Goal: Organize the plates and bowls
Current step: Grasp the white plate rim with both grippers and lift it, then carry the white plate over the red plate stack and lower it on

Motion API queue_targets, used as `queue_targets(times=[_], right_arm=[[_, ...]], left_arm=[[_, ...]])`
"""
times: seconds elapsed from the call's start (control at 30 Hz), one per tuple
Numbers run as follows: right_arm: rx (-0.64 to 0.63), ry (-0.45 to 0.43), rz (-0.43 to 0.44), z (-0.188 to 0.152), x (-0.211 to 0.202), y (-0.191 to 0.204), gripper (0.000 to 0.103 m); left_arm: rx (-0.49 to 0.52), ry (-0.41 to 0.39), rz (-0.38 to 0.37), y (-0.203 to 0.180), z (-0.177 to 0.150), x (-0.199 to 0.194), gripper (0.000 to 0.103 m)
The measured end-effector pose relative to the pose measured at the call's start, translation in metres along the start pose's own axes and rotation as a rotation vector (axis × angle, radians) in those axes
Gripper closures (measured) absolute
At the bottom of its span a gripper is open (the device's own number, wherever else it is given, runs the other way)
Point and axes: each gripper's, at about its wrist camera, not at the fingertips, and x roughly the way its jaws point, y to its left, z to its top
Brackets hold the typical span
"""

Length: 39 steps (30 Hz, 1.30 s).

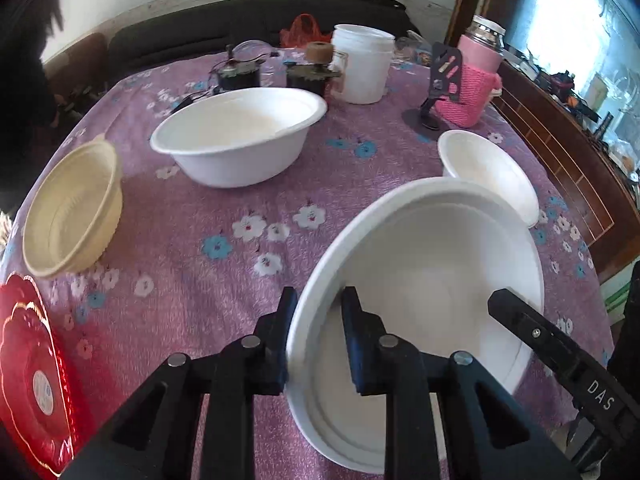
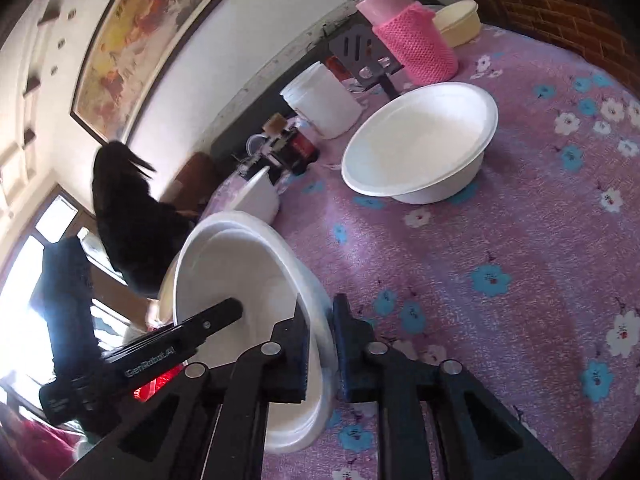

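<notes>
Your left gripper (image 1: 318, 344) and right gripper (image 2: 320, 354) both pinch the white bowl's (image 1: 420, 272) rim above the purple flowered tablecloth (image 1: 208, 216).

— What surrounds the desk (image 1: 192, 216)?
— A white wall (image 2: 248, 32) with a framed painting (image 2: 136, 44) at ten o'clock, and a dark sofa (image 1: 192, 36).
— Light?
— A bright window (image 1: 572, 28) at two o'clock.

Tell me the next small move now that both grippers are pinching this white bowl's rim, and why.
Probably carry the held white bowl toward the large white bowl and nest it there. The left gripper and right gripper each clamp opposite rims, the bowl is tilted, and that matching bowl sits open and upright ahead on the tablecloth.
</notes>
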Motion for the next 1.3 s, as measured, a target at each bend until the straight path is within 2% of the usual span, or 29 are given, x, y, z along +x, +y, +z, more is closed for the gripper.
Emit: queue_targets(times=[0.17,0.3,0.6,0.8,0.97,1.3], right_arm=[[-0.027,0.004,-0.013,-0.003,0.005,0.006,0.088],[-0.053,0.029,-0.037,-0.005,0.012,0.01,0.088],[-0.078,0.054,-0.055,-0.009,0.017,0.011,0.088],[-0.103,0.082,-0.057,-0.013,0.021,0.016,0.088],[-0.151,0.058,-0.057,-0.016,0.018,0.025,0.09],[-0.176,0.044,0.01,-0.02,0.013,0.033,0.09]], left_arm=[[-0.002,-0.054,0.027,0.0,-0.008,-0.009,0.082],[0.044,-0.104,0.101,-0.008,-0.012,-0.016,0.082],[0.081,-0.154,0.163,-0.011,-0.022,-0.026,0.082],[0.072,-0.172,0.18,-0.008,-0.026,-0.033,0.082],[0.06,-0.199,0.191,-0.005,-0.03,-0.042,0.082],[0.041,-0.232,0.194,0.003,-0.039,-0.062,0.085]])
